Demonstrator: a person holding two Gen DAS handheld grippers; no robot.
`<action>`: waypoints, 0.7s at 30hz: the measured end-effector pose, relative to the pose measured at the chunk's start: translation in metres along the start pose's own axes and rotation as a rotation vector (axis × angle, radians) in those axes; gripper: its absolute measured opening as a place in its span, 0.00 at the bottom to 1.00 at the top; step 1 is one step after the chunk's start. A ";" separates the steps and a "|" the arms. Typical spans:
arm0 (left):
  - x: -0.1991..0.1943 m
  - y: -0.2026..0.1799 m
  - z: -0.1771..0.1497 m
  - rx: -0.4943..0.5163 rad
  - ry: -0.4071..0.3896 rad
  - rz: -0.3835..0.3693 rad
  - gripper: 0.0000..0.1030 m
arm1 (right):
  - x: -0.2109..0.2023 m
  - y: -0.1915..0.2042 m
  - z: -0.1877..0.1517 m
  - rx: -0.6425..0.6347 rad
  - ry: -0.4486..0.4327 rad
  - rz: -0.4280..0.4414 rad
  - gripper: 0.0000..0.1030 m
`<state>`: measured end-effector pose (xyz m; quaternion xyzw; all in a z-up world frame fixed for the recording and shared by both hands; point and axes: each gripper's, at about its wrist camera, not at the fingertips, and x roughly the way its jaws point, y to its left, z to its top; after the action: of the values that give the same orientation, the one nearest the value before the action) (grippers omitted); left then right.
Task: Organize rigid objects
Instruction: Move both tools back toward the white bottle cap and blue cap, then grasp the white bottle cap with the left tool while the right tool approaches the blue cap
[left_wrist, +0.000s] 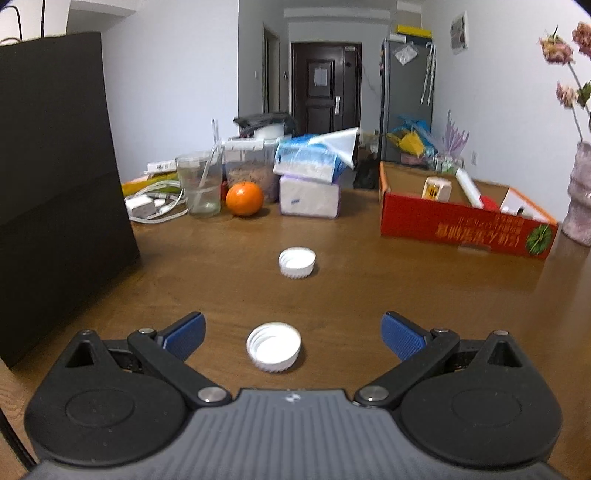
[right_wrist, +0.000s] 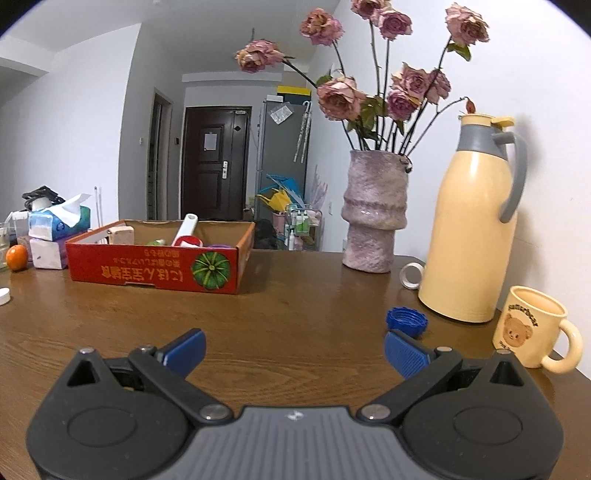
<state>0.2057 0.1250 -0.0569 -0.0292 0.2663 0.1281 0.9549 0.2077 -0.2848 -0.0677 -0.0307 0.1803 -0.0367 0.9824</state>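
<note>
My left gripper (left_wrist: 293, 325) is open, low over the wooden table (left_wrist: 221, 280). A white bottle cap (left_wrist: 273, 346) lies open side up between its blue fingers, untouched. A second white cap (left_wrist: 297, 262) lies farther ahead. The red cardboard box (left_wrist: 458, 225) with several items inside stands at the right; it also shows in the right wrist view (right_wrist: 155, 269). My right gripper (right_wrist: 294, 343) is open and empty above the table. A blue cap (right_wrist: 406, 320) lies just beyond its right finger (right_wrist: 404, 352). A white cap (right_wrist: 3, 296) shows at the left edge.
A black bag (left_wrist: 55, 184) stands at the left. A glass (left_wrist: 199, 184), orange (left_wrist: 244, 198), charger (left_wrist: 142, 205) and tissue packs (left_wrist: 308, 184) crowd the back. A vase of roses (right_wrist: 373, 210), yellow thermos (right_wrist: 474, 221), bear mug (right_wrist: 532, 328) and tape roll (right_wrist: 412, 275) stand at the right.
</note>
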 end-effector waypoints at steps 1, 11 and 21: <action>0.003 0.002 -0.001 -0.002 0.013 0.001 1.00 | 0.000 -0.003 -0.001 0.006 0.003 -0.005 1.00; 0.046 0.009 -0.001 -0.040 0.126 0.018 0.82 | 0.001 -0.013 -0.005 0.059 0.007 -0.017 1.00; 0.040 0.008 -0.002 -0.030 0.104 -0.013 0.40 | 0.002 -0.013 -0.005 0.063 0.011 -0.025 1.00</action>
<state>0.2362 0.1419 -0.0791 -0.0522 0.3135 0.1240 0.9400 0.2076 -0.2986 -0.0718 -0.0019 0.1841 -0.0547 0.9814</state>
